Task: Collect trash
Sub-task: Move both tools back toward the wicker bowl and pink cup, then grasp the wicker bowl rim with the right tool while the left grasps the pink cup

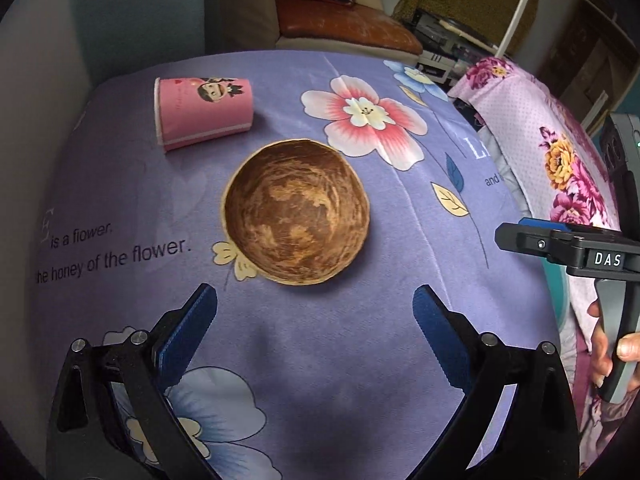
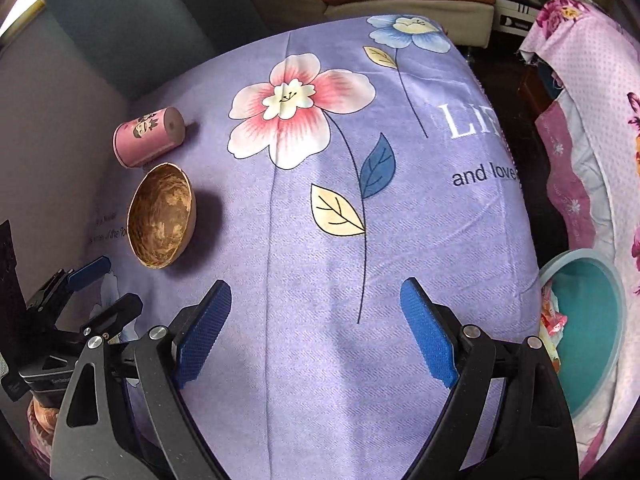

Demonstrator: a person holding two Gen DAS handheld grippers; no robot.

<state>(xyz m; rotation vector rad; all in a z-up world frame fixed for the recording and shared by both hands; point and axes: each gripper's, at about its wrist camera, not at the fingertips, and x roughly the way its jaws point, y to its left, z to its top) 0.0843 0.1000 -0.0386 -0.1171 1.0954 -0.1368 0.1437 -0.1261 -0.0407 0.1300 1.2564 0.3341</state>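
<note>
A pink paper cup (image 1: 204, 112) with a cartoon print lies on its side at the far left of the purple flowered cloth (image 1: 360, 340). Just nearer sits a brown coconut-shell bowl (image 1: 296, 212), upright and empty. My left gripper (image 1: 314, 300) hangs open over the cloth just short of the bowl, nothing between its blue pads. My right gripper (image 2: 316, 292) is open too, over bare cloth, well right of the cup (image 2: 148, 136) and bowl (image 2: 162, 216). Each gripper shows in the other's view: the right gripper (image 1: 520, 232) at the right edge, the left gripper (image 2: 108, 288) at the left edge.
A teal bin (image 2: 580, 257) stands below the table's right edge with wrappers (image 2: 554, 320) in it. Pink floral bedding (image 1: 560, 152) lies to the right. A hand (image 1: 608, 356) holds the right gripper's grip. A sofa (image 1: 344, 24) and a wall lie beyond the table.
</note>
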